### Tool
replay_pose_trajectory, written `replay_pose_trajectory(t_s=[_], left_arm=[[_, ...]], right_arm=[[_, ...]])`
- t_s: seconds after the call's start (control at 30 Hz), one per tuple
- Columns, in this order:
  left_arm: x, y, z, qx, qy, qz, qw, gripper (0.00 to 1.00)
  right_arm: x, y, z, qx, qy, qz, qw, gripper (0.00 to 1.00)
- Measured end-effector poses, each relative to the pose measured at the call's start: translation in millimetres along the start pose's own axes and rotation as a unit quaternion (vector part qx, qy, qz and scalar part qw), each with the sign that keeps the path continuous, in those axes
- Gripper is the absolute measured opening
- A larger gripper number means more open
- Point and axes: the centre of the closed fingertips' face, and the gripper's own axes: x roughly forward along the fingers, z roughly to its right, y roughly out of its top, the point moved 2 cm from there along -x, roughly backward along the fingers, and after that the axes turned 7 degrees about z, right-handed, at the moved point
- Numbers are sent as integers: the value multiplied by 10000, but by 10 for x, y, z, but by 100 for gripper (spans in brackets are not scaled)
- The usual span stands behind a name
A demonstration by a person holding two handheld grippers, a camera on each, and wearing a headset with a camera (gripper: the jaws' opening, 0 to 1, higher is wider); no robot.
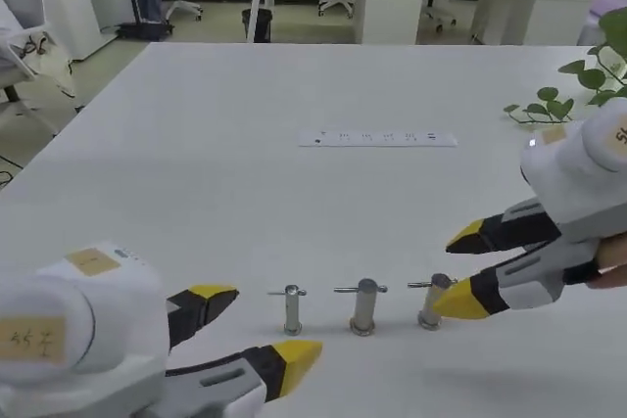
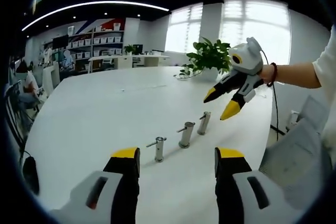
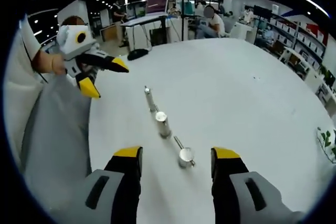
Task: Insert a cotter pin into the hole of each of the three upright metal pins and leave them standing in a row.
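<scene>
White table (image 1: 294, 193) carries the work, and near its front edge three metal pins stand upright in a straight row, well apart from everything else on it. In the head view we count a left pin (image 1: 292, 310), a middle pin (image 1: 364, 305) and a right pin (image 1: 431, 304). Each is a short, dull silver post on a slightly wider foot. Each has a thin cotter pin crossing it just below the top, like a small bar sticking out sideways: one on the left (image 1: 287, 292), one in the middle (image 1: 360, 289), one on the right (image 1: 419, 284). How far each bar reaches through its hole we cannot tell.

The right claw (image 1: 445, 273) hangs close to the right pin with its yellow-tipped jaws spread wide and nothing between them. In the head view its lower tip overlaps that pin, but the left gripper view shows the right claw (image 2: 214, 108) apart from the row. We judge it is placed there because that end pin is the one in hand.

The left claw (image 1: 272, 322) sits low at the other end, just beside the left pin, jaws wide apart and empty. We read this as a waiting pose, ready to steady the row. With all three bars seated, we judge the task nearly or fully done.
</scene>
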Motion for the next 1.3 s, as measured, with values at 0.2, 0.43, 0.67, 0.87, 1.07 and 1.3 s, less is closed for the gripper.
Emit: replay_pose_trajectory(t_s=[0.2, 0.43, 0.67, 0.87, 1.07, 1.3], left_arm=[[-133, 18, -68, -39, 81, -25, 10000, 66], [-344, 4, -230, -19, 358, -16, 9994, 68], [-491, 35, -328, 91, 577, 0, 9983, 77], [-557, 21, -365, -9, 683, 27, 9977, 88], [-610, 9, -353, 115, 769, 39, 9970, 91], [-629, 15, -373, 96, 782, 91, 9969, 95]], right_arm=[[-173, -19, -88, 488, -293, 269, 9980, 65], [-334, -101, -252, 982, -574, 618, 9916, 72], [-438, -297, -355, 1070, -872, 692, 9880, 77], [-498, -362, -454, 1250, -966, 908, 9833, 84], [-520, -435, -514, 1393, -1139, 1118, 9773, 90], [-515, -442, -569, 1440, -1246, 1312, 9729, 99]])
